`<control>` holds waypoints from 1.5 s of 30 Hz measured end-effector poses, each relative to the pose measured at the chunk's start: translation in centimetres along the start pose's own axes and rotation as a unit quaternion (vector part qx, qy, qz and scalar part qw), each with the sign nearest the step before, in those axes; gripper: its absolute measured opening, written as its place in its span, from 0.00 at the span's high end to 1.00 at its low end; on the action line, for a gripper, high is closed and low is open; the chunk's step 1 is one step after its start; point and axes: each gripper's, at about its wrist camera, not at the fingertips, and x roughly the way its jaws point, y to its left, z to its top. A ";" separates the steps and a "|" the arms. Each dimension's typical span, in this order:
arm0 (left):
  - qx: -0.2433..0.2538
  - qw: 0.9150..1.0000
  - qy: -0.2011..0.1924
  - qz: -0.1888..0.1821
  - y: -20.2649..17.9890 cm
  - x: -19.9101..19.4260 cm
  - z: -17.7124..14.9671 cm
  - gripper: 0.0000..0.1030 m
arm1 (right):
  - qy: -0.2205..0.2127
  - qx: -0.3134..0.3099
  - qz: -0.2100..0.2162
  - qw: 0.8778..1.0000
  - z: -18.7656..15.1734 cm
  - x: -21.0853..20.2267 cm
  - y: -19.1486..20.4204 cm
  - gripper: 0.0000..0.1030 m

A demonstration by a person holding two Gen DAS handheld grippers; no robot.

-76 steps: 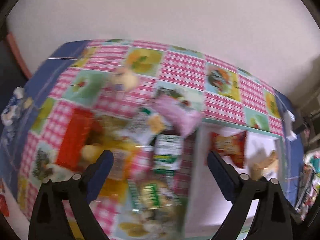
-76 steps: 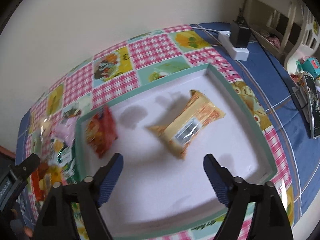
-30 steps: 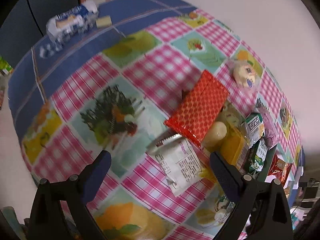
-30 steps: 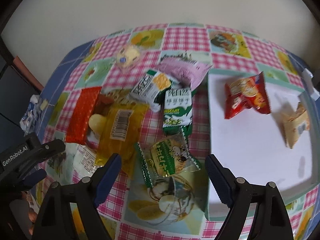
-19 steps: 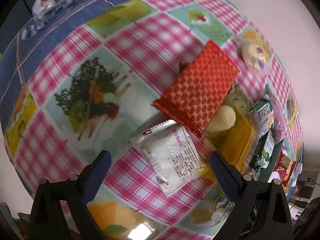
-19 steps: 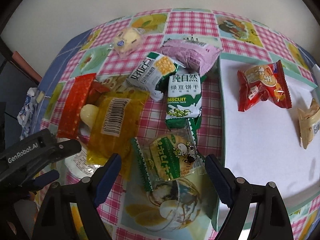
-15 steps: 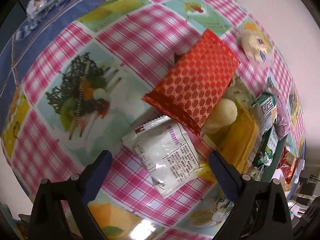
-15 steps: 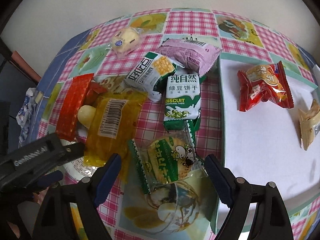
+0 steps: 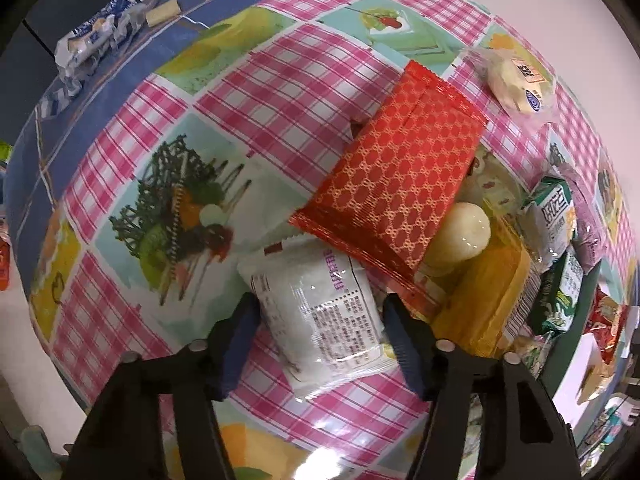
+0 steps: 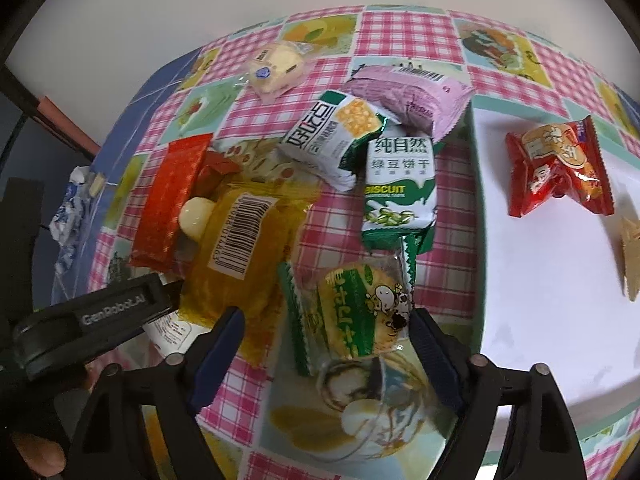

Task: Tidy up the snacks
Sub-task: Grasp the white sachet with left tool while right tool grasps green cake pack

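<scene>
While your left gripper (image 9: 316,320) straddles the white snack packet (image 9: 320,308) near the tablecloth's front edge, fingers narrowed against its sides, your right gripper (image 10: 324,344) sits spread wide around the green round-cracker packet (image 10: 352,312). Just beside it lies the white tray (image 10: 540,280), holding a red snack bag (image 10: 560,168).

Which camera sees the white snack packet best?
The left wrist view. There the white packet lies nearly whole between the fingers of the left gripper, its small print facing up. In the right wrist view only a corner peeks out beneath the left gripper's black arm.
</scene>
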 end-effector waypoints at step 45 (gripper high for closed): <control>0.020 0.999 -0.025 -0.011 -2.5 -1.1 -1.6 0.47 | -0.018 -0.022 -0.089 0.996 -0.4 -0.5 0.1 0.42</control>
